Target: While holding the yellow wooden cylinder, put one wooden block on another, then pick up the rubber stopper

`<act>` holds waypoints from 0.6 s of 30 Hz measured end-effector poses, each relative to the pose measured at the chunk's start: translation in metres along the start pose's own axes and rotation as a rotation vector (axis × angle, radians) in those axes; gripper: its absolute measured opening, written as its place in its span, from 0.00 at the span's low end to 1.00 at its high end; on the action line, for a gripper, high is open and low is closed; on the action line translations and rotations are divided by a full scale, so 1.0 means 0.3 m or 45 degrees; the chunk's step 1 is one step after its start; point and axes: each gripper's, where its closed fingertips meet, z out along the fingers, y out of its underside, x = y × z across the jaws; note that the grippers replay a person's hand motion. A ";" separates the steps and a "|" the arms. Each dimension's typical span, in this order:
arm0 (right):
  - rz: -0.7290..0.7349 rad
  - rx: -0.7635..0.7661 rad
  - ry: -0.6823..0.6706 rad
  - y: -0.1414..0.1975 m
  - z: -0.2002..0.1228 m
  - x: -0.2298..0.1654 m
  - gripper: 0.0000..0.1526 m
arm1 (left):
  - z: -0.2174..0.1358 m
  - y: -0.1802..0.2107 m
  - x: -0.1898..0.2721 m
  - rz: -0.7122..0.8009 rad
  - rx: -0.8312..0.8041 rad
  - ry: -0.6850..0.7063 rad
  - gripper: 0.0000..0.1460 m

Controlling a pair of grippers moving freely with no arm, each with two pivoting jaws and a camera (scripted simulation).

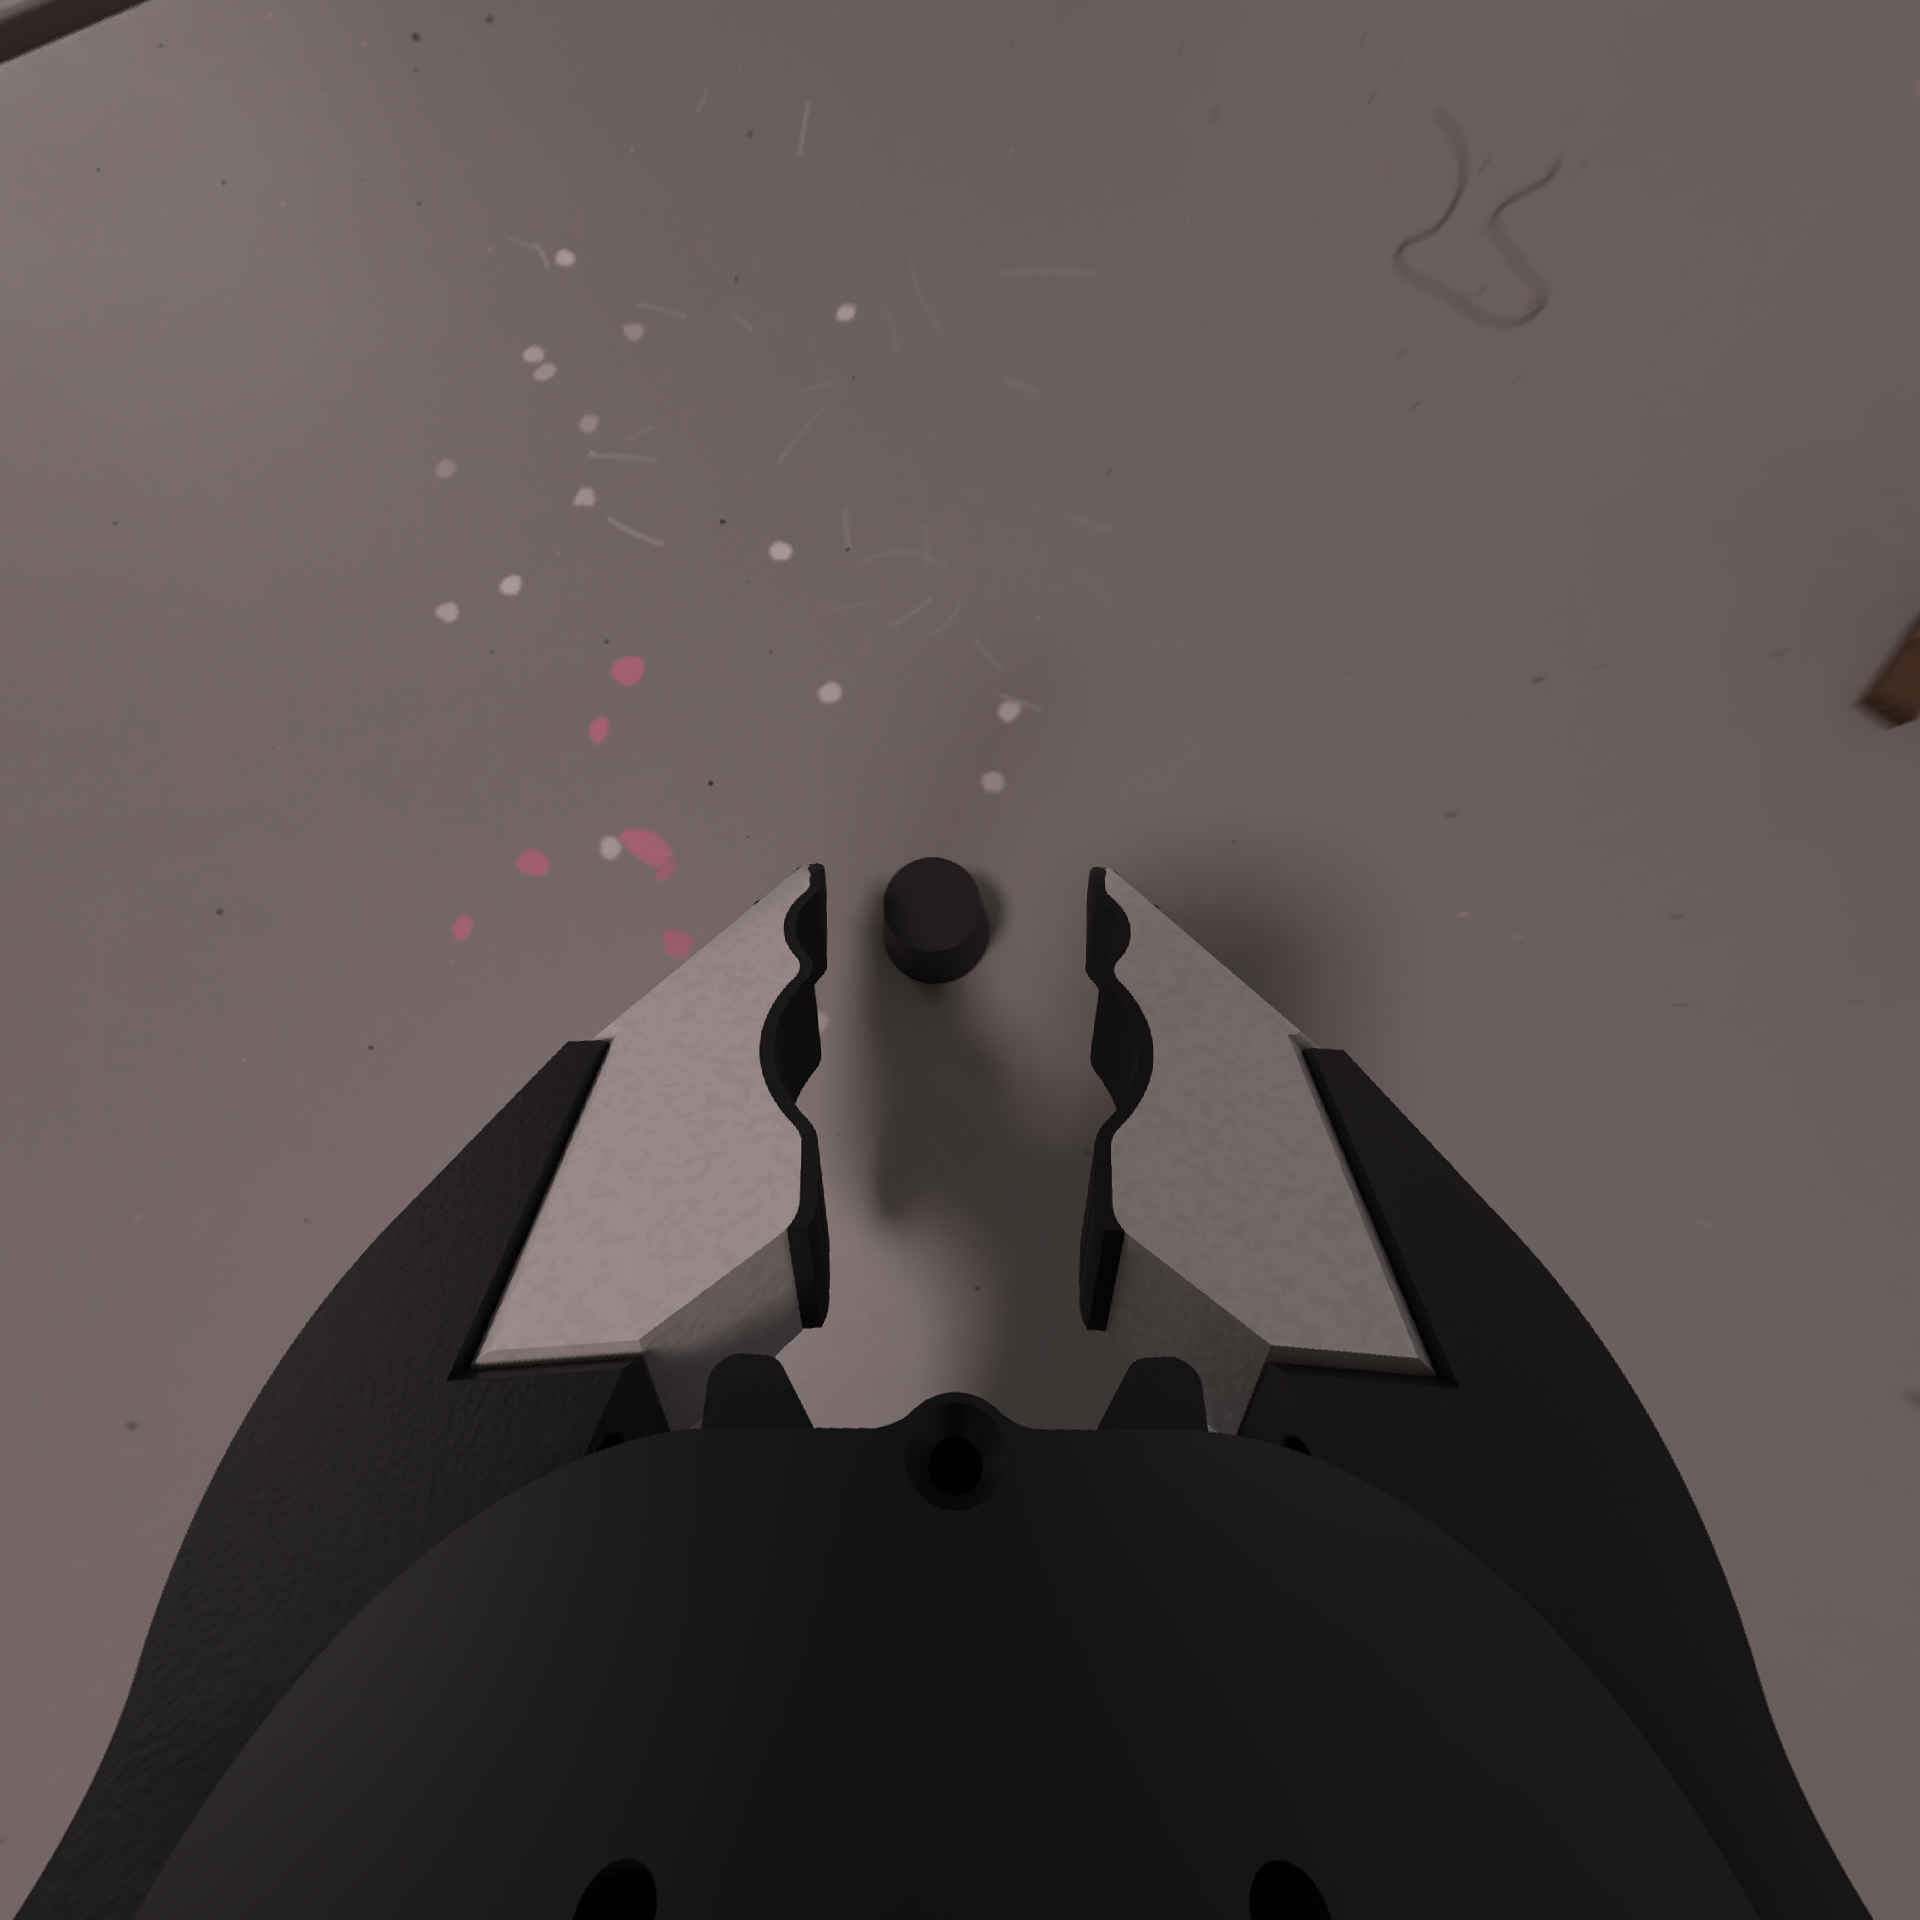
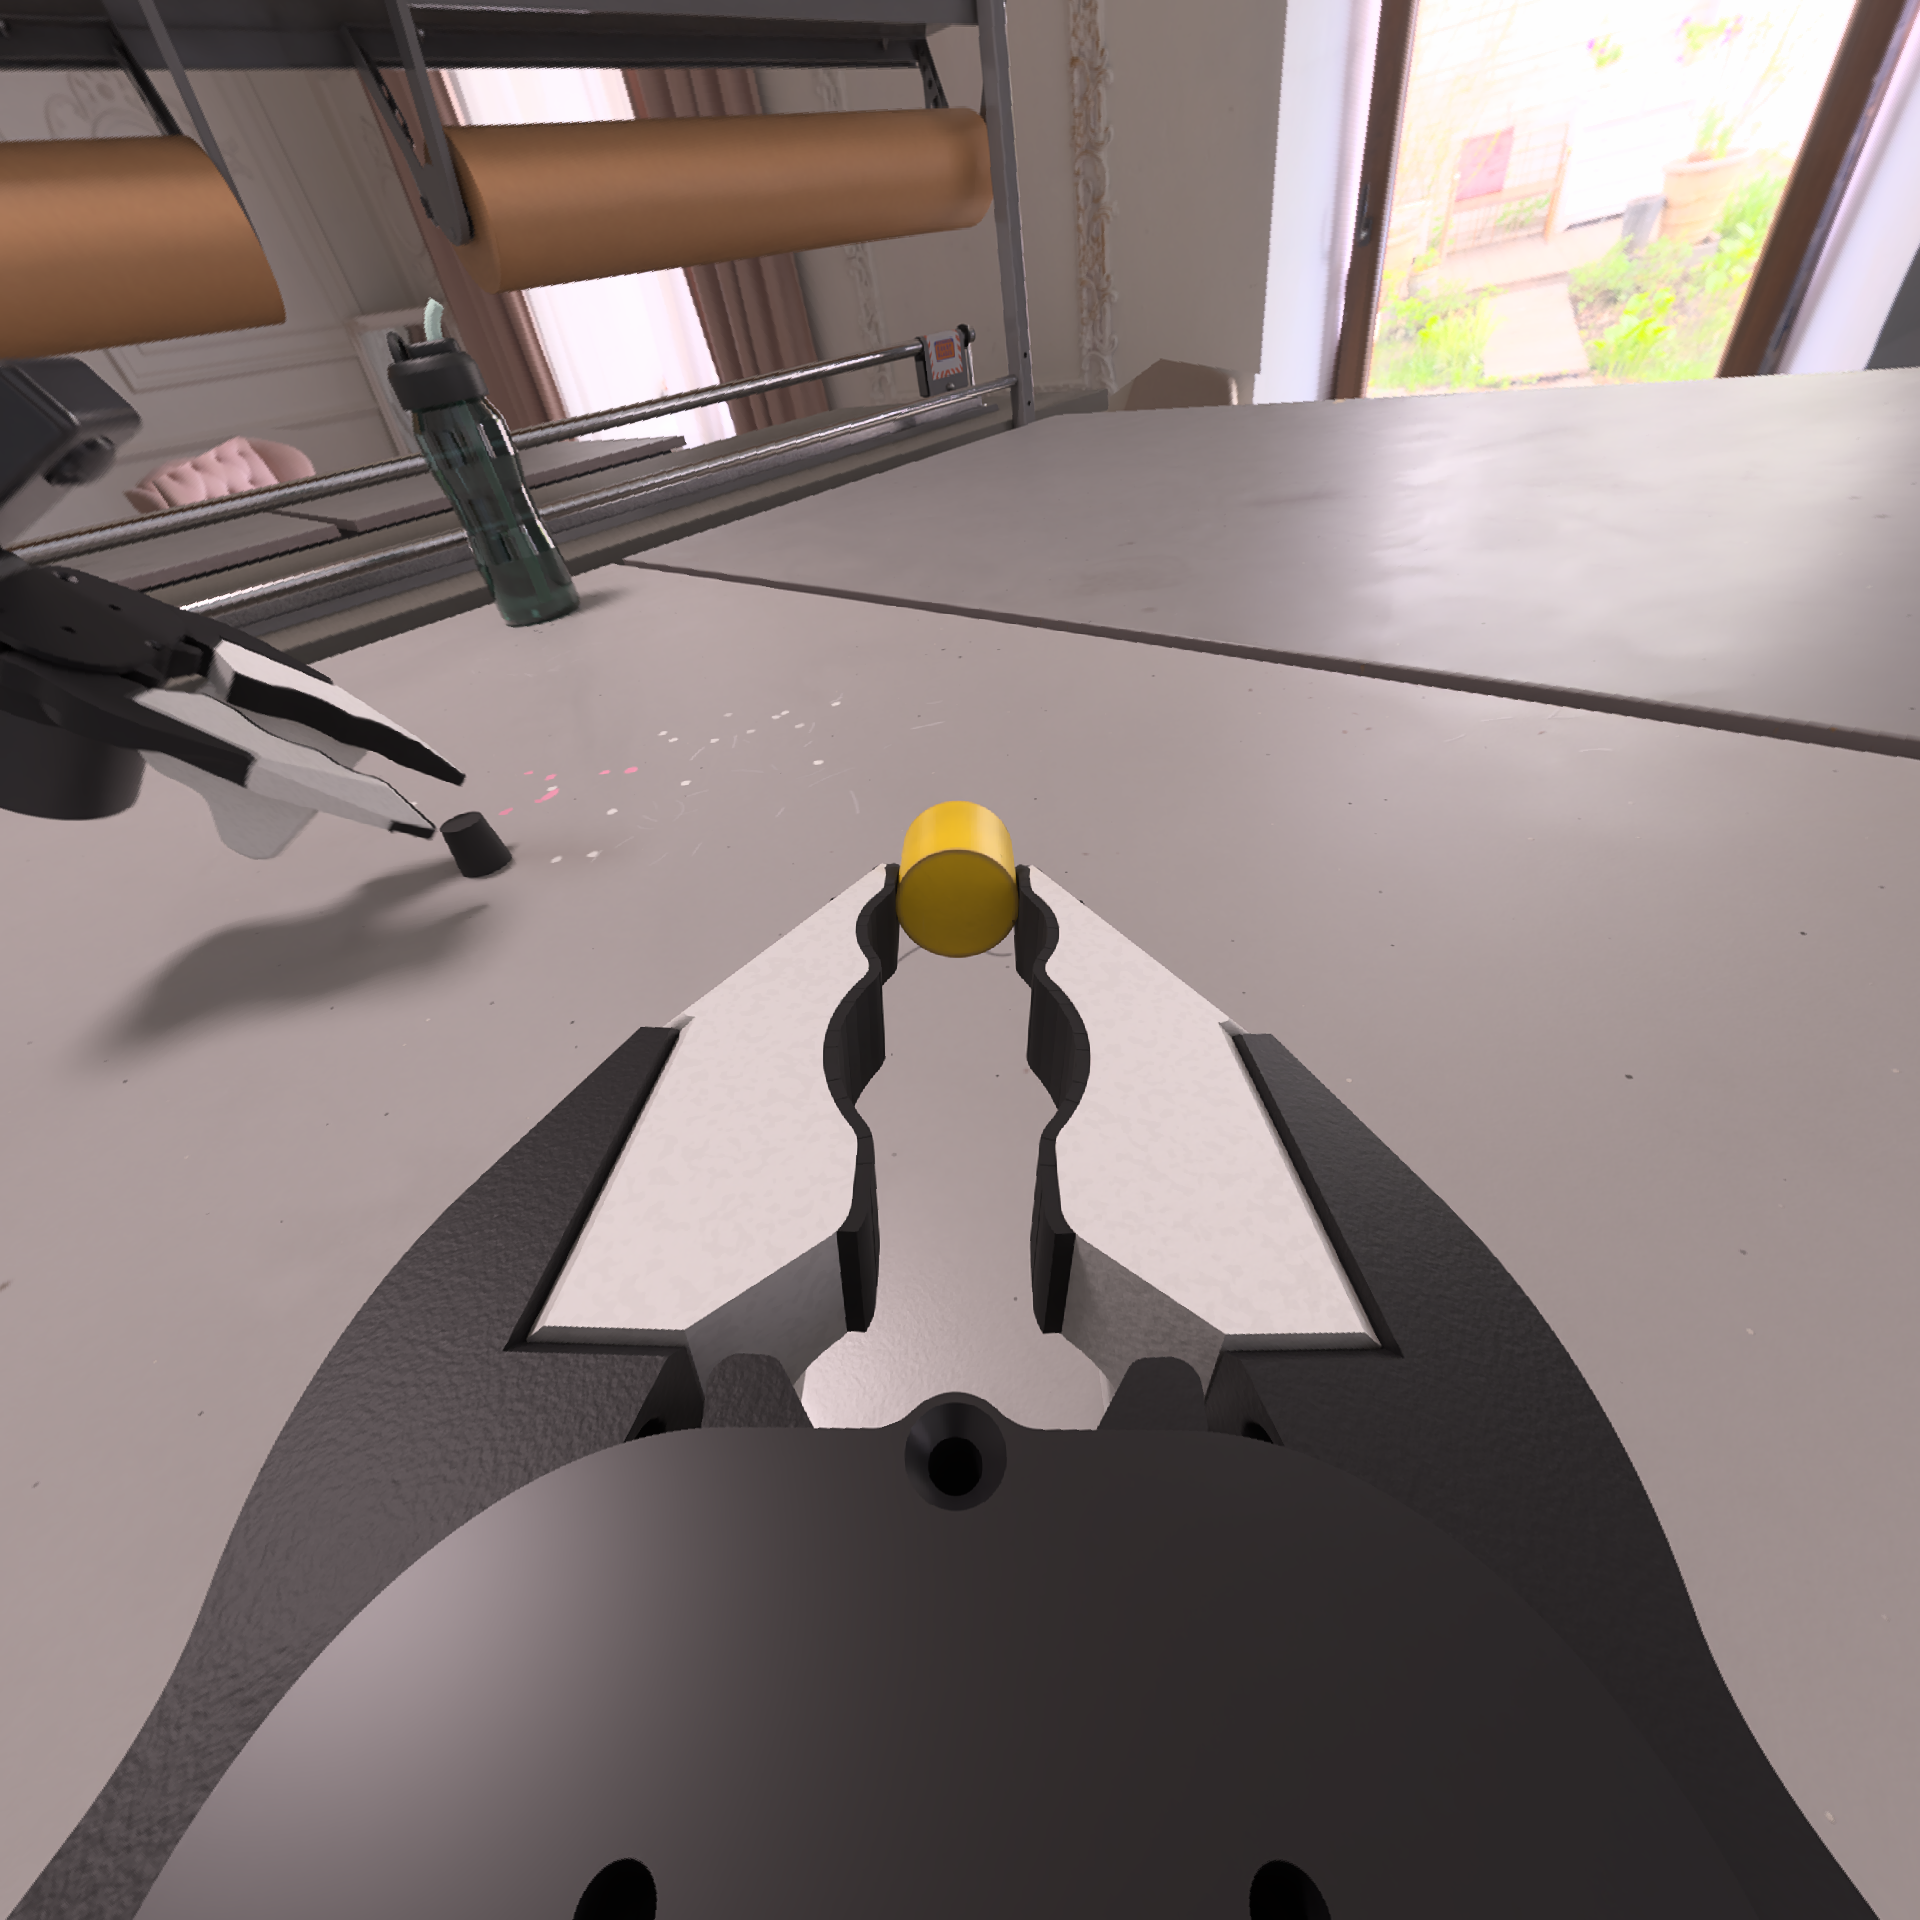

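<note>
A small black rubber stopper [image 1: 932,920] stands on the grey table, between the tips of my open left gripper [image 1: 956,914], with a gap on each side. The right wrist view shows the same stopper [image 2: 477,844] at the left with the left gripper [image 2: 442,802] tilted down at it. My right gripper [image 2: 956,894] is shut on the yellow wooden cylinder [image 2: 956,878], held at the fingertips above the table. Only a brown wooden corner [image 1: 1893,691] shows at the right edge of the left wrist view.
White and pink paint specks [image 1: 623,665] dot the table beyond the stopper. A dark green water bottle [image 2: 488,488] stands at the back left near a metal rail [image 2: 727,405]. Brown paper rolls [image 2: 717,192] hang above. A seam [image 2: 1247,644] crosses the table.
</note>
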 end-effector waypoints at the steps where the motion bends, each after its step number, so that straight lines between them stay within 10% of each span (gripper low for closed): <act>1: 0.005 0.002 0.002 -0.001 -0.002 0.002 0.14 | 0.017 0.006 -0.006 0.028 -0.023 -0.025 0.34; 8: 0.034 0.014 0.018 -0.003 -0.010 0.019 0.14 | 0.076 0.052 -0.020 0.024 -0.130 0.000 0.35; 14: 0.025 -0.002 0.004 0.003 -0.002 0.010 0.14 | 0.069 0.055 -0.029 -0.046 -0.123 -0.001 0.16; 18: 0.020 0.000 0.003 0.002 -0.002 0.008 0.14 | 0.029 -0.032 0.166 -0.011 -0.005 0.318 0.16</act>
